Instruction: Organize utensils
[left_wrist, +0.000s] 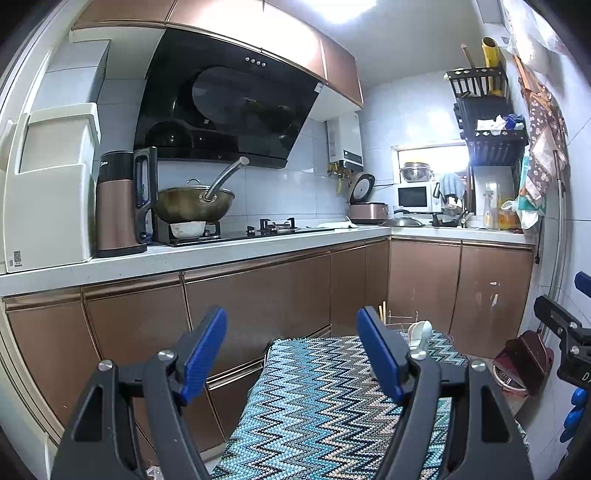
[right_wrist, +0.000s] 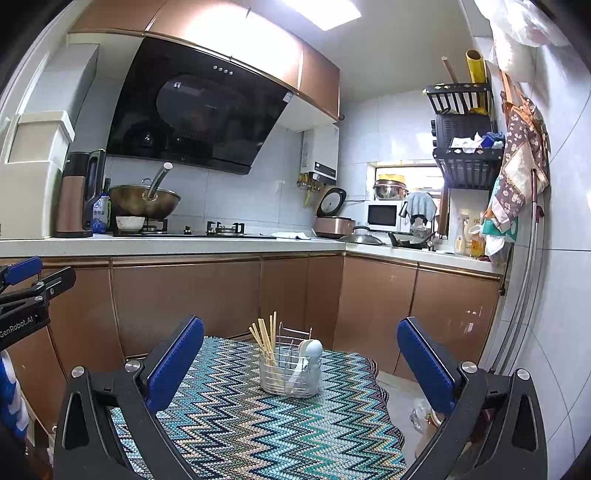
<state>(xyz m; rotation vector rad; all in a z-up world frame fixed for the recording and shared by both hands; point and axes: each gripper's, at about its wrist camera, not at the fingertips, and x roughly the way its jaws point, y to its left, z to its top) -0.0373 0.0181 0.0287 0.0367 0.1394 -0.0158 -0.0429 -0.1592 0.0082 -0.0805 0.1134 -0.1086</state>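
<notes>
Both jaws are wide apart and hold nothing, the left gripper (left_wrist: 291, 354) and right gripper (right_wrist: 301, 360) above the zigzag cloth (right_wrist: 258, 424), where the wire holder (right_wrist: 290, 373) keeps chopsticks (right_wrist: 264, 338) and spoons (right_wrist: 310, 350), so I'd move in slowly.

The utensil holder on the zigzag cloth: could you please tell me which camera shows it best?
The right wrist view. There the utensil holder stands in full between the open fingers of the right gripper, with chopsticks and a white spoon upright inside. In the left wrist view, the left gripper hides most of it; only the chopstick tips and spoon show.
</notes>
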